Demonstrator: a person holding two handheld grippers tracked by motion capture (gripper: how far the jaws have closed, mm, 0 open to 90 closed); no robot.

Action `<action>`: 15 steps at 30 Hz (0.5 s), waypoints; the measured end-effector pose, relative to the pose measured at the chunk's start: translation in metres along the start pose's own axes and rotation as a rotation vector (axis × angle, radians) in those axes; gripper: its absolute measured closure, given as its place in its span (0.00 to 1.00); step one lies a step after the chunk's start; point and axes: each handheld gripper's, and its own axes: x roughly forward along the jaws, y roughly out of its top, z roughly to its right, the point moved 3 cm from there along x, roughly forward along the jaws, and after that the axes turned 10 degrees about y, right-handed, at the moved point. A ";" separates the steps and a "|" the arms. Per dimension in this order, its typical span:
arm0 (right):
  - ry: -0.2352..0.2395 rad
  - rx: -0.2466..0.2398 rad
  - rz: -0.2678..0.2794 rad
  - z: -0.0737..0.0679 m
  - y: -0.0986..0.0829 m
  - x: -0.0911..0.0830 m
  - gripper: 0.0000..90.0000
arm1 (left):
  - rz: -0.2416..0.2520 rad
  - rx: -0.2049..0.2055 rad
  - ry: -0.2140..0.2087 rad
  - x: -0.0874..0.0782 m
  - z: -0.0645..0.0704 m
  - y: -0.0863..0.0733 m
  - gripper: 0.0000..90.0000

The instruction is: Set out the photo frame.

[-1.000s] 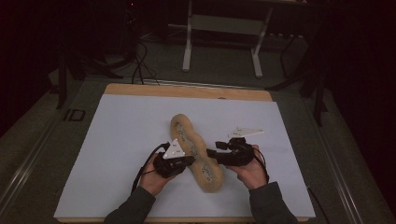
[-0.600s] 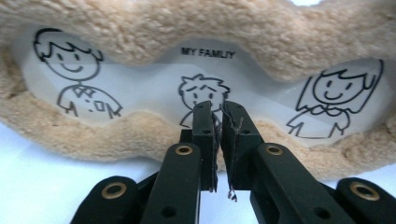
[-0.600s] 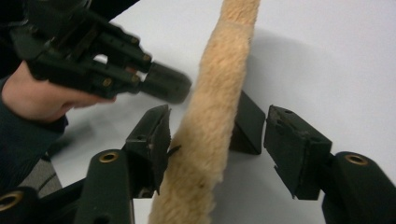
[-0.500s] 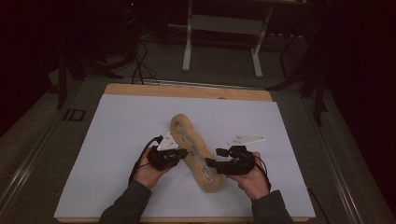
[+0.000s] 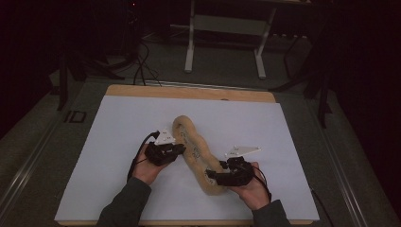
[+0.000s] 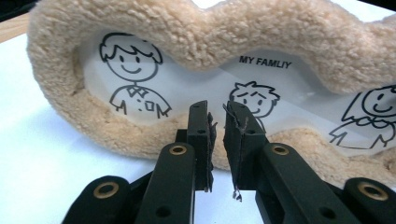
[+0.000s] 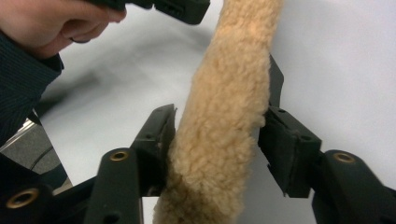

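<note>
Fleece covered the wavy frame [image 5: 196, 152], a long plush photo holder with a clear window over cartoon figures and the words "MY FAMLIY". It lay on the white desk [image 5: 94, 156] near the person's edge, running diagonally between the two hands, its near end lifted slightly.

The right claw [image 5: 213, 176] was clenched across that near end; in the right gripper view the tan pile [image 7: 224, 121] bulged between the jaws, pressed on both sides. The left claw [image 5: 182, 148] sat just beside the frame's middle. In the left gripper view its jaws stood nearly together with a narrow gap and nothing between them, pointing at the lower border [image 6: 154, 135] under the window.

It looked light and soft, likely to sag or bend where unsupported, so a single grip at one end would let the far end droop. The fuzzy border seemed the right place to pinch: thick, compressible, not slippery. The glossy window [image 6: 187, 88] looked slick and easily marked, and was better left untouched. A second hold on the border near the middle would probably steady it.
</note>
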 end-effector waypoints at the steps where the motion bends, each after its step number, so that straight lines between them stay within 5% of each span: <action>1: -0.010 -0.014 -0.013 -0.002 -0.001 0.002 0.57 | 0.000 -0.004 0.005 0.000 -0.002 0.000 0.90; 15: -0.056 -0.067 -0.048 -0.005 0.001 0.004 0.67 | 0.003 -0.003 0.004 0.000 -0.003 0.002 0.90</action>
